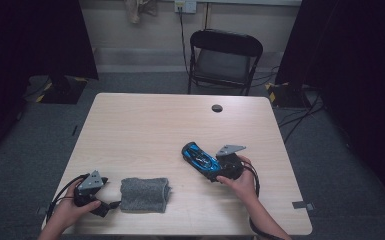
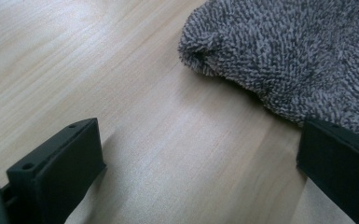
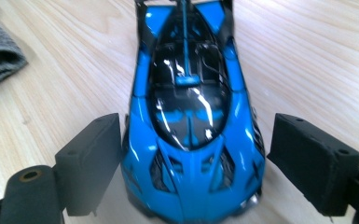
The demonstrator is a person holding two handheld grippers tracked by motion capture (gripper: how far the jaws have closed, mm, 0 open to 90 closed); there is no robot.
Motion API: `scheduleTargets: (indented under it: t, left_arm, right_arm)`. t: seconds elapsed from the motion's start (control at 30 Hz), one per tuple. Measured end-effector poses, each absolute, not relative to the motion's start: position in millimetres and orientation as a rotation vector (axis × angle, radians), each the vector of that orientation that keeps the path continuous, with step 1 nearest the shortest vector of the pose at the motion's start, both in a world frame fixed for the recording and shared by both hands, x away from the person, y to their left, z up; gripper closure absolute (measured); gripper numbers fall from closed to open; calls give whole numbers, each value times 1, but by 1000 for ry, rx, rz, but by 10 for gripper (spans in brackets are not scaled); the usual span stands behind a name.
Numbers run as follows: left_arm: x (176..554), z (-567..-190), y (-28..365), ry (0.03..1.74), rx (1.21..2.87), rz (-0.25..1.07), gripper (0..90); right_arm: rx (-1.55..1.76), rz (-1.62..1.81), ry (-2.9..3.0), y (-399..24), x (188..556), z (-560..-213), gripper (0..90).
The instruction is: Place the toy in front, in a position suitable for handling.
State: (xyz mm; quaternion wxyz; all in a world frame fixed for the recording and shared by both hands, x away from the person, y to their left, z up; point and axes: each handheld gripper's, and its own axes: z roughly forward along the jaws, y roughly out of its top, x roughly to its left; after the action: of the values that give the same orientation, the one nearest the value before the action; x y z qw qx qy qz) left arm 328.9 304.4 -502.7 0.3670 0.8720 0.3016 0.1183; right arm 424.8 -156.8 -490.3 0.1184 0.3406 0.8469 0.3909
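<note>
A blue and black toy car (image 1: 200, 159) (image 3: 191, 116) rests on the pale wooden table (image 1: 145, 125), right of centre. My right gripper (image 1: 213, 170) (image 3: 193, 163) straddles one end of it. Its jaws are open: one pad sits close against the car's side and the other stands clear of it. A folded grey fuzzy cloth (image 1: 144, 194) (image 2: 298, 56) lies near the front edge. My left gripper (image 1: 109, 196) (image 2: 196, 158) rests just left of the cloth, open wide, with bare wood between its jaws and the cloth's edge by one jaw.
A small black round disc (image 1: 217, 108) sits at the table's far side. Behind the table stands a black folding chair (image 1: 225, 57), with cables on the floor to its right. Dark curtains flank the room.
</note>
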Motion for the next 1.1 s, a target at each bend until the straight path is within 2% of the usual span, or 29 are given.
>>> scheduleTargets:
  t: [0.6, 1.1]
  left_arm:
    - [329, -503, 304, 778, 2240, 305, 0]
    - [328, -502, 302, 786, 2245, 304, 0]
  right_arm:
    - [983, 1078, 2444, -163, 404, -502, 188]
    - [983, 1088, 2436, -164, 404, -502, 227]
